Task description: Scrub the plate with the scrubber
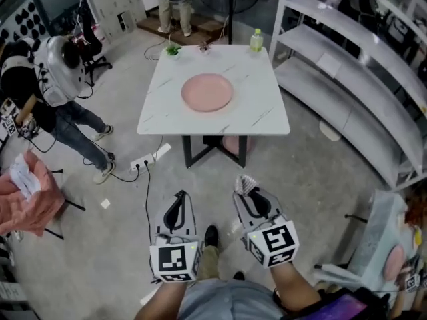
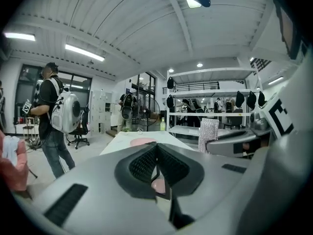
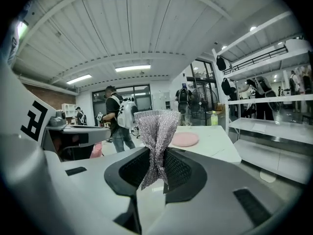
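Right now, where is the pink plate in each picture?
Head view: plate in the middle of the table, upper centre.
Left gripper view: plate small, just left of centre.
Right gripper view: plate right of the scrubber.
Shared landmark: the bottle at the table's far edge.

I can read no word, brand or number anywhere. The cube (image 1: 175, 262) on my left tool (image 1: 179, 195) and the cube (image 1: 277, 242) on my right tool (image 1: 247, 191) carry only black-and-white square patterns, not letters. Any print on the bottle (image 1: 256, 41) at the far edge of the surface (image 1: 267, 115) is too small to read.
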The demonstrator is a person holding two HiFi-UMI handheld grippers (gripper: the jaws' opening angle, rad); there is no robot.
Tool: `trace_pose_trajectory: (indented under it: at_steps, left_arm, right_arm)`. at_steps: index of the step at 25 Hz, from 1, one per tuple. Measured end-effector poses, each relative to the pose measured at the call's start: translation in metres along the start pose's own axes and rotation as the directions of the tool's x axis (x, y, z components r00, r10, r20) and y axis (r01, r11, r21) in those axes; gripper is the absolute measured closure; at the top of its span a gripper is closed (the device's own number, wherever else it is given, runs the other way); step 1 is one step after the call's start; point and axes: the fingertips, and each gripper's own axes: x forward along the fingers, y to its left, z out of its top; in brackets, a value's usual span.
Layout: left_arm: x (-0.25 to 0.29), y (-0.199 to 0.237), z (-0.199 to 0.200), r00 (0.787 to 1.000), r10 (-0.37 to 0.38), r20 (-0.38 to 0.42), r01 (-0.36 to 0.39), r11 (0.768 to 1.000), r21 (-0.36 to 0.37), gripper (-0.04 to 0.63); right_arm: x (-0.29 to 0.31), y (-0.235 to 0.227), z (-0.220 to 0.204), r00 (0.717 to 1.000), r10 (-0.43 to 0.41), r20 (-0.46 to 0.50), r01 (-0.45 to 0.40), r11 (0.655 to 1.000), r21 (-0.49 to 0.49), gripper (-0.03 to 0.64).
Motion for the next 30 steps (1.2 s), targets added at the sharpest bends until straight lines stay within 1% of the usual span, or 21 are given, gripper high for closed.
trace_pose_trajectory:
  at_steps: [6, 10, 17, 22, 26, 30]
  left_arm:
    - [0.073, 0.063, 0.035, 1.0, -0.015, 0.026, 0.015, 1.0, -0.002, 0.589]
    - [0.103, 0.084, 0.045, 0.999, -0.036, 0.036, 0.036, 0.999, -0.003, 0.589]
    - [0.15, 0.09, 0.039, 0.996, -0.089, 0.011, 0.089, 0.996, -0.011, 0.589]
    - [0.185, 0.09, 0.034, 0.994, -0.107, -0.021, 0.106, 0.994, -0.01, 0.589]
    - [0.225, 0.09, 0.025, 0.992, -0.113, -0.048, 0.112, 0.994, -0.016, 0.589]
    - [0.276, 0.09, 0.034, 0.993, -0.103, -0.065, 0.103, 0.995, 0.0, 0.589]
  right_arm:
    - [0.095, -0.005, 0.044, 1.0, -0.003, 0.028, 0.003, 1.0, -0.021, 0.512]
    - [0.128, -0.012, 0.068, 0.998, -0.017, 0.053, 0.019, 0.999, -0.033, 0.512]
    - [0.158, -0.04, 0.075, 0.998, -0.058, 0.036, 0.058, 0.998, -0.023, 0.512]
    - [0.18, -0.065, 0.074, 0.997, -0.077, 0.022, 0.078, 0.997, -0.009, 0.512]
    - [0.207, -0.094, 0.074, 0.997, -0.082, 0.017, 0.082, 0.997, 0.008, 0.511]
    - [0.243, -0.133, 0.081, 0.997, -0.075, 0.007, 0.075, 0.997, 0.033, 0.511]
